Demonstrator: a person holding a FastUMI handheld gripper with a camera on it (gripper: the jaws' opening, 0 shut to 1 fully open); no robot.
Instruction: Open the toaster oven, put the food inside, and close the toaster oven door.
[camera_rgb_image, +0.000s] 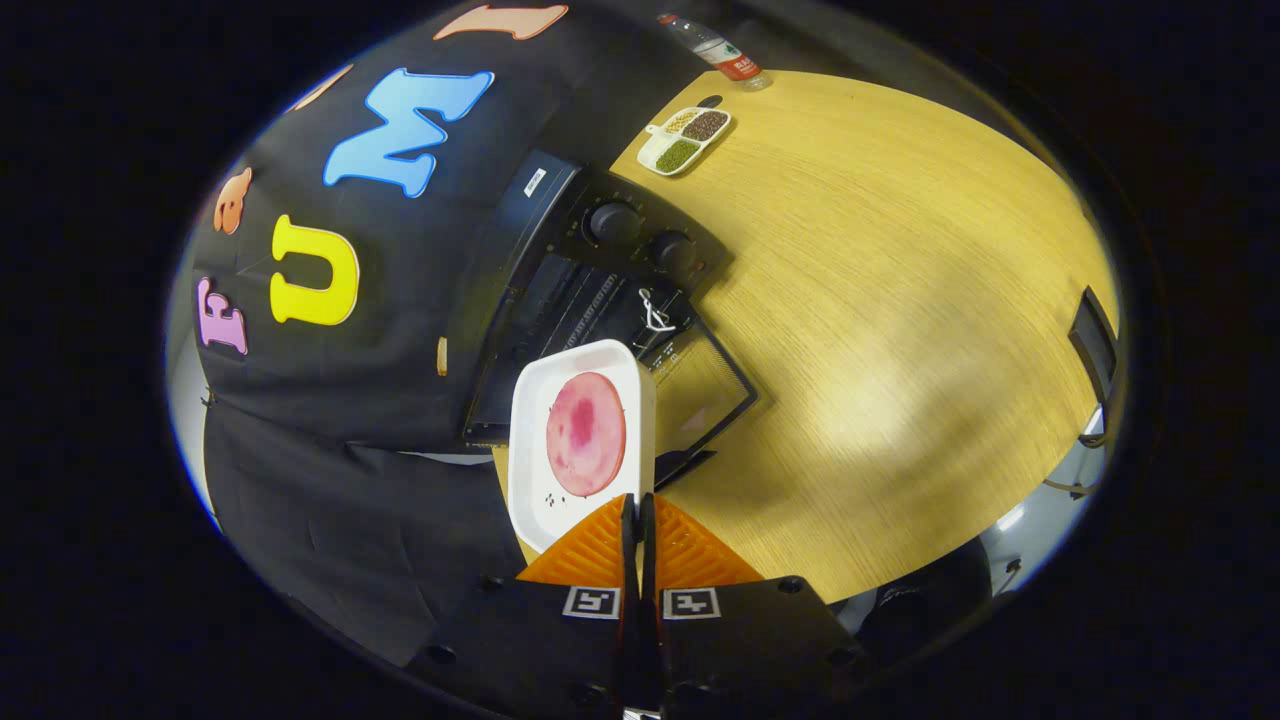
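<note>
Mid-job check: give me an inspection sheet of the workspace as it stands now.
Surface: wooden table, bare around the oven.
Job's things: oven with door open; white tray with pink food held edge-on just ahead of the opening.
Clutter: divided dish of beans and a bottle beyond the oven.
Grippers: claw shut on tray rim.
Cables: thin cable at the table's far edge.
Surroundings: black cloth wall behind the oven.
</note>
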